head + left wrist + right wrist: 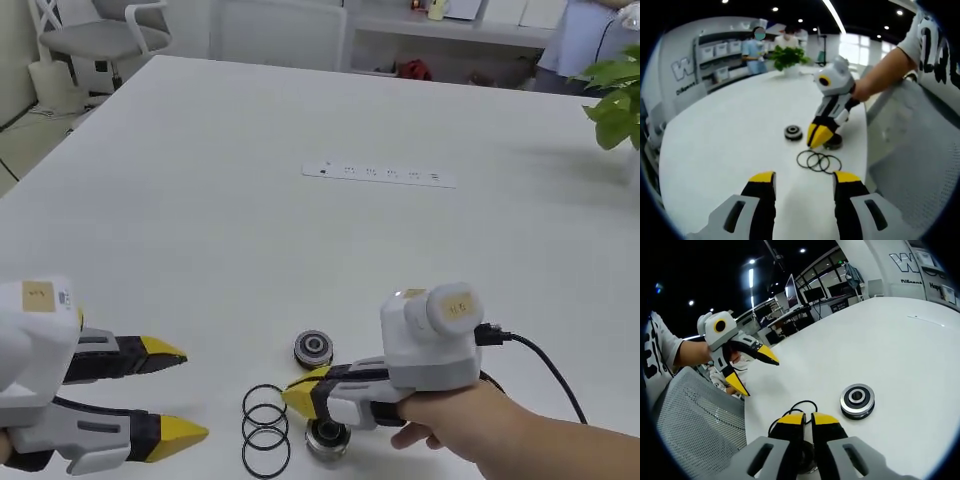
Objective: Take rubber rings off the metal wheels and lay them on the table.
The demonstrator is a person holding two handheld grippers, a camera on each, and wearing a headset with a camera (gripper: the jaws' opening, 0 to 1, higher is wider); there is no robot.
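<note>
Three black rubber rings (266, 427) (818, 162) lie overlapping on the white table (300, 230). One metal wheel (313, 347) (793, 132) (857, 401) lies flat just beyond them. A second wheel (327, 438) (833, 142) (805, 456) sits under my right gripper (297, 395) (819, 136) (808, 419), whose yellow tips are shut right above it; I cannot see anything pinched between them. My left gripper (180, 392) (805, 179) (754, 371) hangs open to the left of the rings, holding nothing.
A white power strip (378, 173) lies at mid-table. A potted plant (615, 100) (786, 56) stands at the far right edge. An office chair (100, 35) is beyond the far left corner. A grey mesh chair (695, 425) is close to the near edge. Two people (771, 42) stand behind the plant.
</note>
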